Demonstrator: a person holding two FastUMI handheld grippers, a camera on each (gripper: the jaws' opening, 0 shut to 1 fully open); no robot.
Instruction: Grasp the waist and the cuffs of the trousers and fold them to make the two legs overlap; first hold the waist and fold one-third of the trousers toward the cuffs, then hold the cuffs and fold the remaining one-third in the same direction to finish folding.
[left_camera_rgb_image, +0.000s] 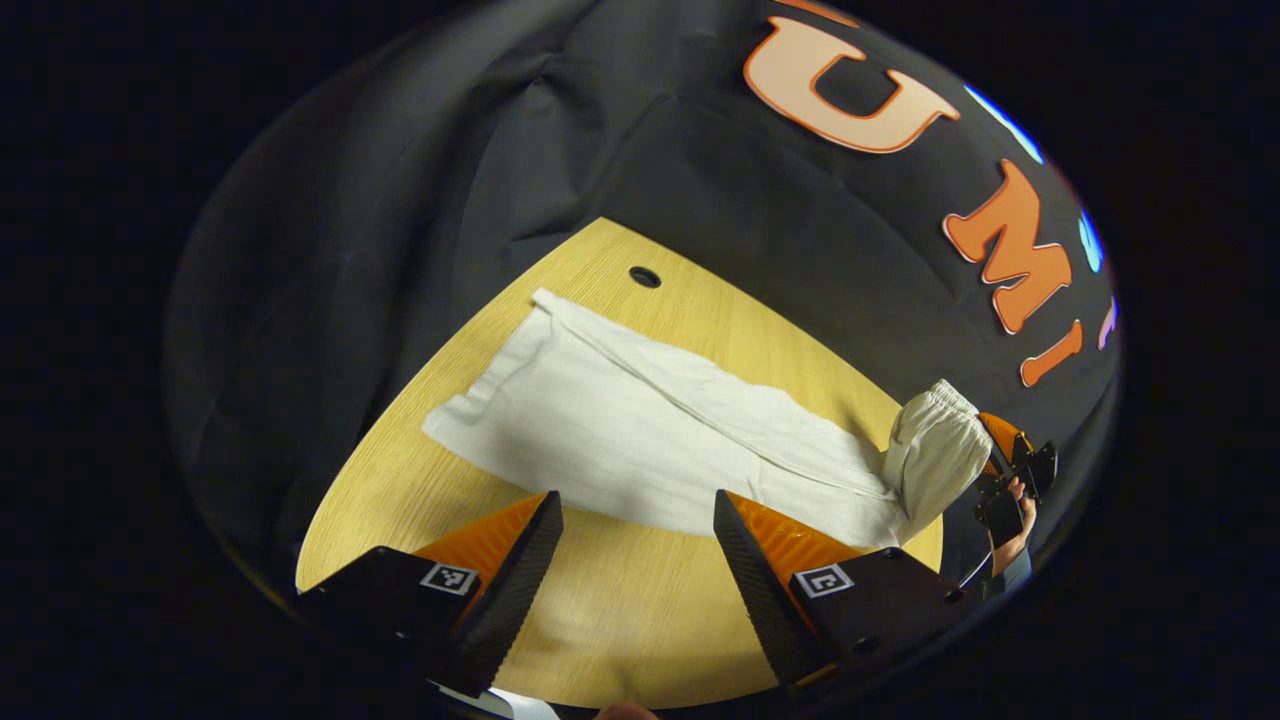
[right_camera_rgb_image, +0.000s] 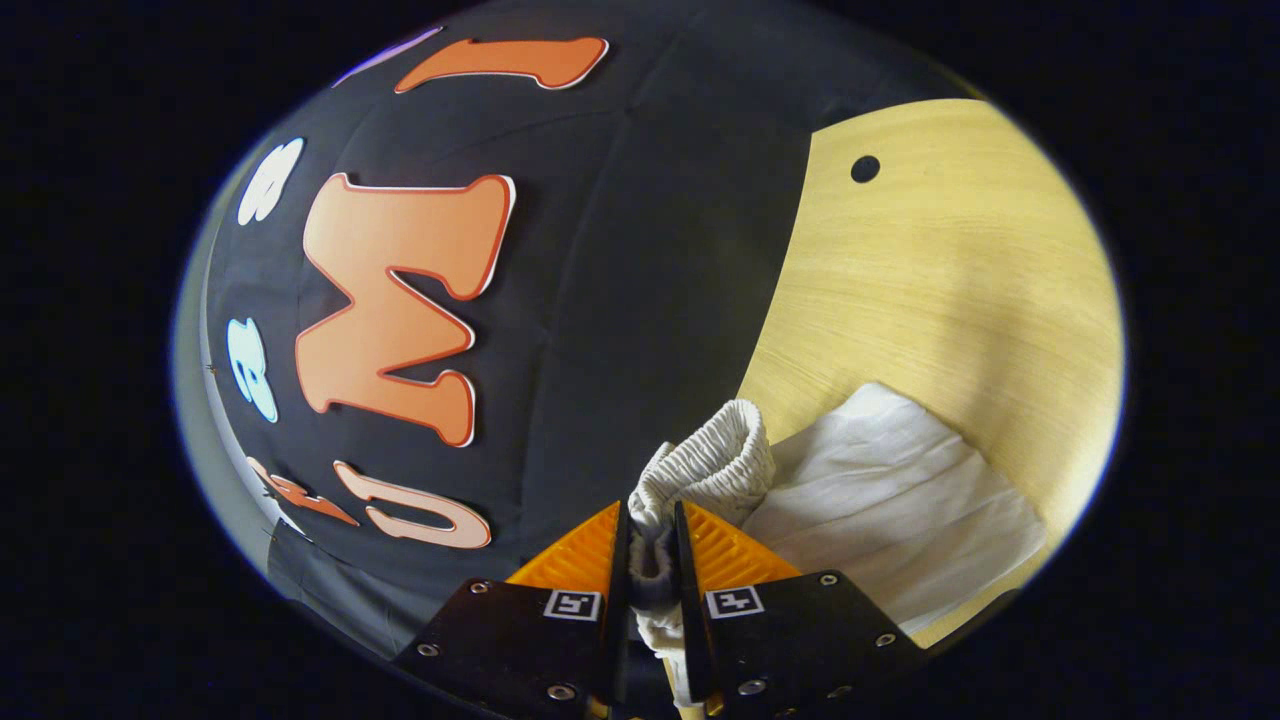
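In the left gripper view, white trousers (left_camera_rgb_image: 650, 440) lie flat on the wooden table (left_camera_rgb_image: 620, 600), long axis running from cuffs (left_camera_rgb_image: 490, 395) at far left to lifted waist (left_camera_rgb_image: 935, 450) at right; the left gripper (left_camera_rgb_image: 636, 545) hovers open, empty.

In the right gripper view, the right gripper (right_camera_rgb_image: 650, 545) pinches the elastic waistband (right_camera_rgb_image: 715, 465). A one-sided lift may skew the fold.

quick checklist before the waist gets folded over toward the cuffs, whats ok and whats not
1. Right gripper shut on the waist: ok.
2. Waist lifted off the table: ok.
3. Legs overlapping on the trousers: ok, one lies along the other.
4. Left gripper holding fabric: not ok, open above bare table.
5. Cuffs flat: ok.
6. Grip covers both waist layers: cannot tell.
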